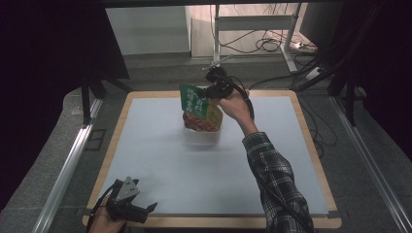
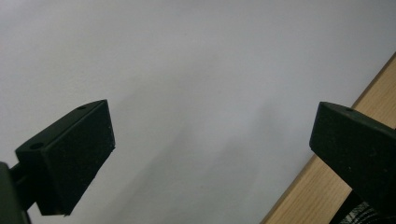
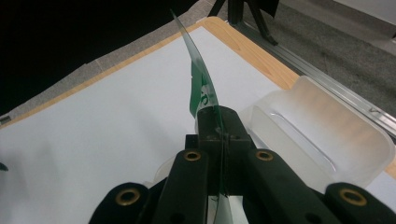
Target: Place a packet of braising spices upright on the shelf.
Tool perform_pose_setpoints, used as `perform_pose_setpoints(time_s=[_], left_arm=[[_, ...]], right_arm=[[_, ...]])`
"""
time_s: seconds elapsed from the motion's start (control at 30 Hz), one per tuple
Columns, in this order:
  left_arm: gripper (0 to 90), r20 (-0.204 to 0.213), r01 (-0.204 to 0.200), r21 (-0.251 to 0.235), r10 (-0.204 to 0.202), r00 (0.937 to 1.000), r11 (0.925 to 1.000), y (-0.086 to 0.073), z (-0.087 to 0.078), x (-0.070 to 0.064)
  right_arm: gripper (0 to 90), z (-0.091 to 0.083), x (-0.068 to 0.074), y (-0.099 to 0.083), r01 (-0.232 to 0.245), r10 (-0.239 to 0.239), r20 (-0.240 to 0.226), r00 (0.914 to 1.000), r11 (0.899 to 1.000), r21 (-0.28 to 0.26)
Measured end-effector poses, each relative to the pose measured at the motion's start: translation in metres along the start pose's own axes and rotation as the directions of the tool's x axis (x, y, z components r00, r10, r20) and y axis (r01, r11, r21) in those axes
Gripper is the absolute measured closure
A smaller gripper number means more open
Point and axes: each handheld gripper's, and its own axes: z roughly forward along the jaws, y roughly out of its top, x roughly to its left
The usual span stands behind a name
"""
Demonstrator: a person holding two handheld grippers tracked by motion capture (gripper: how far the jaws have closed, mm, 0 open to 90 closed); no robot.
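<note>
Jaws of the right gripper (image 3: 219, 135) are pressed together on the edge of a green printed film lid (image 3: 201, 93), which stands up thin and curved between them in the right gripper view. In the high view that lid (image 1: 194, 99) is lifted above a clear plastic food tray (image 1: 201, 128), its lower part apparently at the tray's rim, with reddish food showing beneath it. The tray sits on the worktop (image 1: 160, 160), toward the far side of its pale mat and near the middle across. Just beside the lid in the right gripper view lies a frosted plastic container (image 3: 322, 140), empty as far as can be seen. The left gripper (image 1: 128, 204) rests at the worktop's near left corner, well apart from the tray, its jaws spread wide with only bare mat between them.
</note>
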Motion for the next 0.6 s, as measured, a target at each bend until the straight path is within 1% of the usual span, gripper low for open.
perform_pose_setpoints(time_s=[0.03,0.07,0.17,0.23,0.33,0.5,0.6], left_arm=[[0.0,0.001,0.001,-0.002,-0.001,1.0,1.0,-0.0001,-0.0003,0.0003],[0.0,0.003,0.007,-0.008,-0.007,1.0,0.9999,-0.0002,-0.0002,0.0002],[0.0,0.004,0.008,-0.009,-0.008,1.0,0.9999,-0.0003,-0.0006,0.0007],[0.0,0.005,0.009,-0.009,-0.009,0.9999,0.9999,-0.0003,-0.0006,0.001],[0.0,0.004,0.011,-0.011,-0.011,0.9999,0.9999,-0.0004,-0.0009,0.0011],[0.1,0.006,0.014,-0.014,-0.013,0.9999,0.9998,-0.0005,-0.001,0.0013],[0.1,0.005,0.012,-0.013,-0.012,0.9999,0.9998,-0.0005,-0.0009,0.0012]], right_arm=[[88.0,-0.0006,-0.0017,-0.0012,-0.004,0.004,0.005,1.0,1.0,-0.003],[85.5,-0.0026,-0.0045,-0.0034,-0.009,0.009,0.017,0.9998,1.0,-0.006],[83.0,-0.005,-0.0054,-0.0052,-0.007,0.007,0.014,0.9999,1.0,-0.015],[77.1,-0.006,-0.0054,-0.0065,-0.002,0.003,0.02,0.9998,1.0,-0.028],[71.8,-0.0062,-0.0049,-0.007,0.008,-0.007,0.032,0.9995,0.999,-0.04],[62.9,-0.0064,-0.0014,-0.0068,0.039,-0.037,0.061,0.9974,0.998,-0.042],[57.1,-0.0081,-0.0001,-0.0066,0.042,-0.039,0.065,0.9972,0.998,-0.056]])
